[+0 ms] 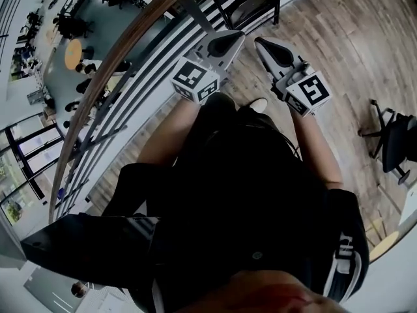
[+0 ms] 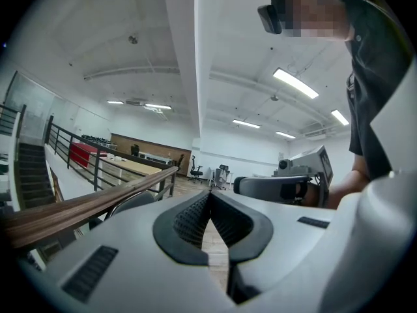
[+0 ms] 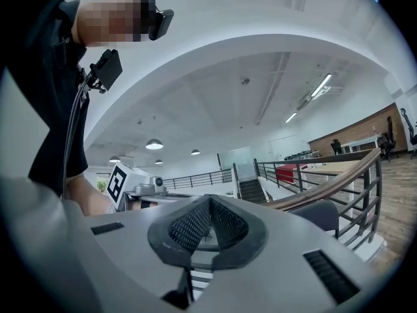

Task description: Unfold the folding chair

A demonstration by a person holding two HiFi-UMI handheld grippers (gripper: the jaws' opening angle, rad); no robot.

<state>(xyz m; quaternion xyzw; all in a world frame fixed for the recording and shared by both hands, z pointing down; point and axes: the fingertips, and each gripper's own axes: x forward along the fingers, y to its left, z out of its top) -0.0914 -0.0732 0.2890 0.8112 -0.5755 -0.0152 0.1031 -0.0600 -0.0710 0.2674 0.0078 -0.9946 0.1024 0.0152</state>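
What worried me most was that both pairs of jaws were pressed fully together with nothing between them. If the left gripper [image 1: 233, 39] and the right gripper [image 1: 262, 44] met the frame like that, they would only shove it, not take hold. A light folding chair [image 1: 251, 2] standing on smooth wooden floor [image 1: 339, 38] would likely skid or tip away from such a push. It also stood close beside the railing, whose wooden handrail [image 1: 124, 51] ran along the left, so a leg swinging out could catch on the posts and jam partway. A grip on only one part might let the rest flap loose and pinch. From where I stood, the chair lay on the far side of both sets of fingertips, well apart from them and touching neither. It sat roughly in line with the gap between the two grippers, which pointed level towards it, side by side. I could not tell whether it was folded. An office chair [image 1: 394, 142] sat off to the right, clear of all this.
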